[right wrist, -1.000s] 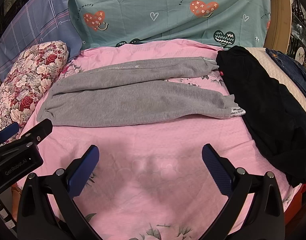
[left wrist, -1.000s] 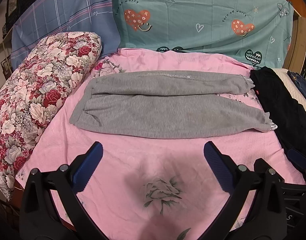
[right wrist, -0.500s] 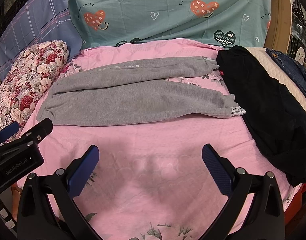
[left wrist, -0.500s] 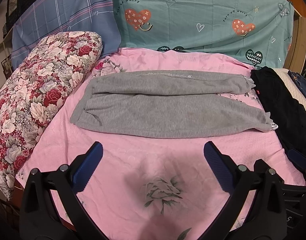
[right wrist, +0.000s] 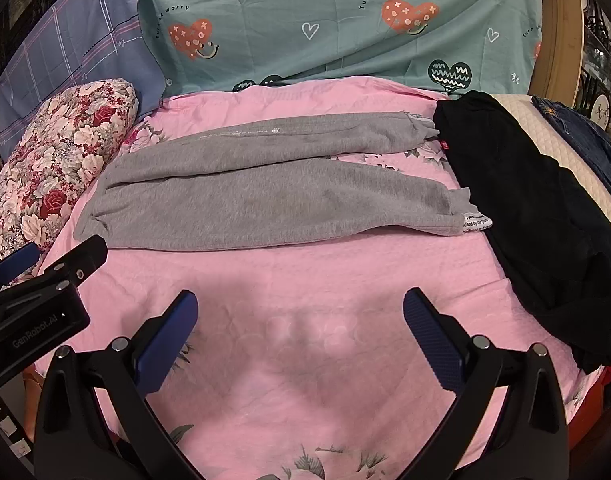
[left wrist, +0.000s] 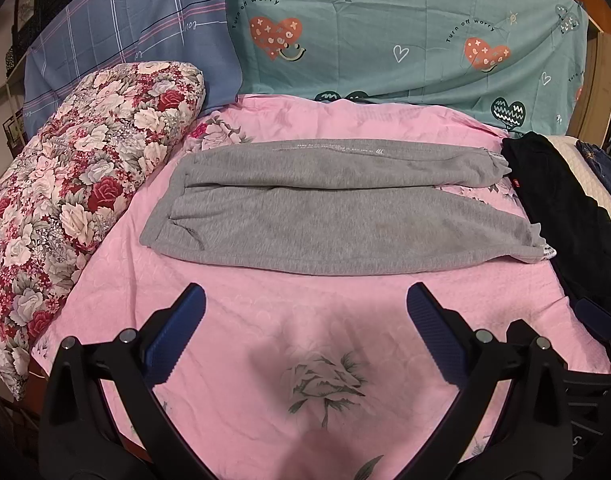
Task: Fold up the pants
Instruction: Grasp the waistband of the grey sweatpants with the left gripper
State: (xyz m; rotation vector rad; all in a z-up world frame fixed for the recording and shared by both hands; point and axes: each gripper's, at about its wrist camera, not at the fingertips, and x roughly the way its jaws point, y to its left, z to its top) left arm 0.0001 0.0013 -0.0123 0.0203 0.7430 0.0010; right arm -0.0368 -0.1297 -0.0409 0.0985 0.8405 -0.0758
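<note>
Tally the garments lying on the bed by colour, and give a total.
Grey: 1, the pants
Black: 1, a garment beside the pants' cuffs
Blue denim: 1, at the far right edge, mostly cut off
Total: 3

Left tongs (left wrist: 305,312): two black moulded arms, each with round silver screw heads near the pivot, each carrying a dark blue ribbed pad (left wrist: 177,336) with a toothed edge. Right tongs (right wrist: 301,320): identical build, black frame, silver screws, dark blue textured pads (right wrist: 433,340). In the right wrist view the left unit's black housing bears grey lettering "GenRobot.AI" (right wrist: 35,330).
</note>
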